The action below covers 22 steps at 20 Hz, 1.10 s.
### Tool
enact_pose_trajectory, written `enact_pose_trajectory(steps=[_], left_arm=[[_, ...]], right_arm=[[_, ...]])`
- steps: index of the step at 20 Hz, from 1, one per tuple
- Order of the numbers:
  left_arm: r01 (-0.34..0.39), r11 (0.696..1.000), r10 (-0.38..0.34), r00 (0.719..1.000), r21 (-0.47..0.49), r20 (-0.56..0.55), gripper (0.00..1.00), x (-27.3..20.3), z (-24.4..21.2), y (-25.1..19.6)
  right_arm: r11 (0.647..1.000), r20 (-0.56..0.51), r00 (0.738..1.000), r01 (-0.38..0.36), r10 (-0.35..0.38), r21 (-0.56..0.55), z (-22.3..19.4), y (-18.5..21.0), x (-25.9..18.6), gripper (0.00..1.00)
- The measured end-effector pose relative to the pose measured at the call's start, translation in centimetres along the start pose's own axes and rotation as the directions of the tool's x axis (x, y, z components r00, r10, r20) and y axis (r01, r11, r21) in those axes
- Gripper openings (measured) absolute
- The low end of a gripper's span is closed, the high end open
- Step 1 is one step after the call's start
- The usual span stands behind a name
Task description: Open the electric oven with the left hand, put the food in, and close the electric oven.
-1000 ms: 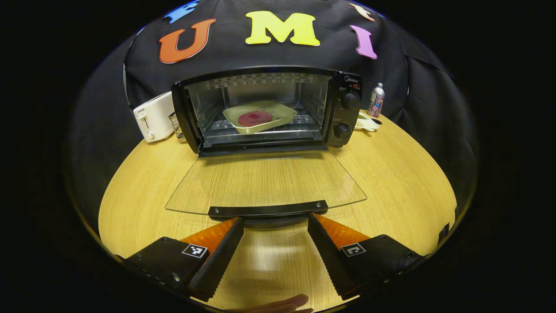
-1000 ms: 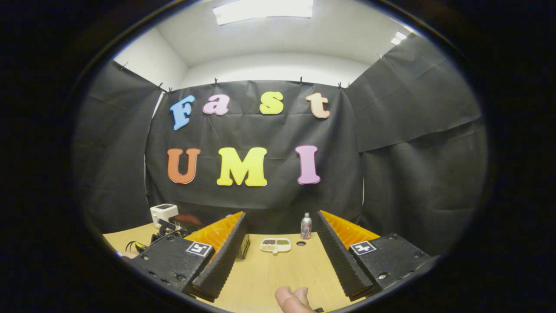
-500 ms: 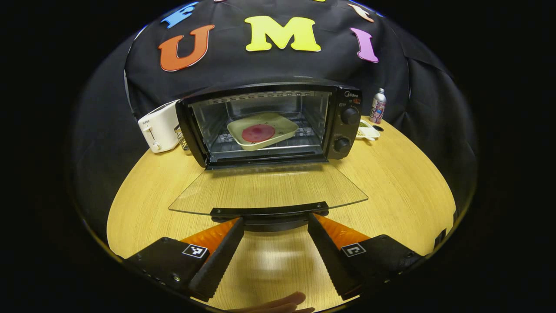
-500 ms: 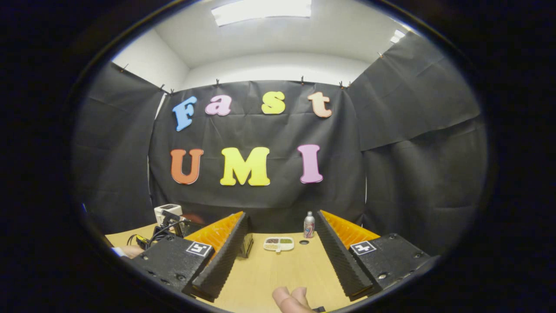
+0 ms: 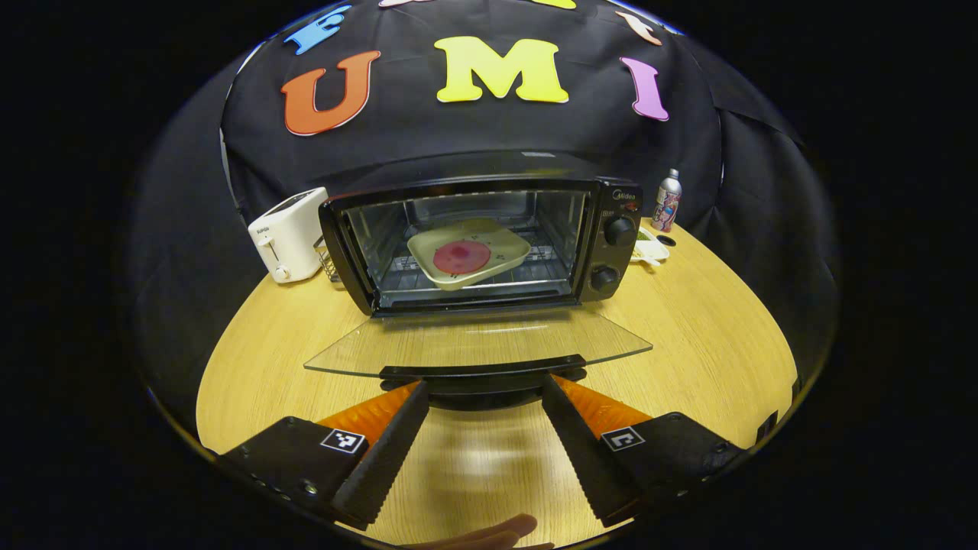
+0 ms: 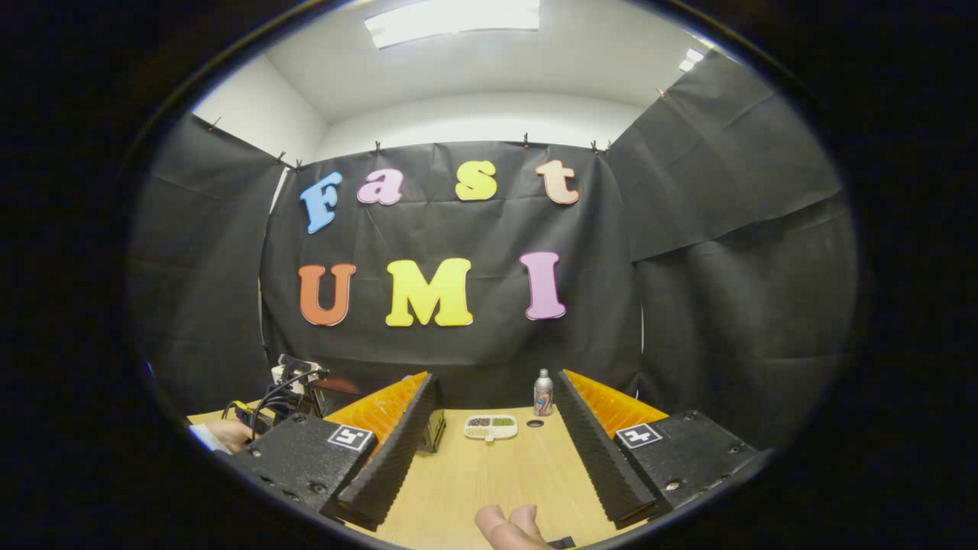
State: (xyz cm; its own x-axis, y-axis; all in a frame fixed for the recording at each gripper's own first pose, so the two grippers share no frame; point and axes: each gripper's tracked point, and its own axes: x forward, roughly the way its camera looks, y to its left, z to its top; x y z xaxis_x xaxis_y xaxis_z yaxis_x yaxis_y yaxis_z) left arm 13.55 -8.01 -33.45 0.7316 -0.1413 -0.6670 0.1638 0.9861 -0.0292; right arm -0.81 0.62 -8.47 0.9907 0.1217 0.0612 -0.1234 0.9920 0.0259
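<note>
Oven (image 5: 489,237) sits at the back of the tabletop (image 5: 703,336), its long axis running side to side and its open mouth facing the left gripper (image 5: 483,393). Its glass door (image 5: 477,344) hangs out nearly flat toward that gripper, whose fingers (image 5: 382,451) are spread apart just under the door's handle (image 5: 483,371). A cream tray (image 5: 468,253) with a red disc of food (image 5: 461,257) rests on the rack inside. The right gripper (image 6: 493,389) also has its fingers parted, grasping nothing.

Overhead glare – sharp (fisheye-bent edges)
</note>
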Motion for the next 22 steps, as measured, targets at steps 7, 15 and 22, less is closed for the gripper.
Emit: enact_pose_trajectory(steps=[7,15,22], left_arm=[[0.001,0.999,-0.002,1.000,0.036,0.031,0.96,-0.2,4.1,0.3],[-0.067,0.997,0.059,0.985,0.040,0.164,0.89,2.2,10.2,1.3],[-0.102,0.993,0.080,0.949,0.056,0.304,0.96,-2.7,10.7,0.2]], right_arm=[[1.000,0.004,1.000,0.012,-0.012,0.008,-0.5,-1.3,0.0,0.96],[0.999,-0.008,0.999,0.032,-0.032,-0.013,-0.6,-2.0,0.6,0.96],[0.999,-0.007,0.999,0.037,-0.037,-0.023,-0.2,-1.6,-0.6,0.96]])
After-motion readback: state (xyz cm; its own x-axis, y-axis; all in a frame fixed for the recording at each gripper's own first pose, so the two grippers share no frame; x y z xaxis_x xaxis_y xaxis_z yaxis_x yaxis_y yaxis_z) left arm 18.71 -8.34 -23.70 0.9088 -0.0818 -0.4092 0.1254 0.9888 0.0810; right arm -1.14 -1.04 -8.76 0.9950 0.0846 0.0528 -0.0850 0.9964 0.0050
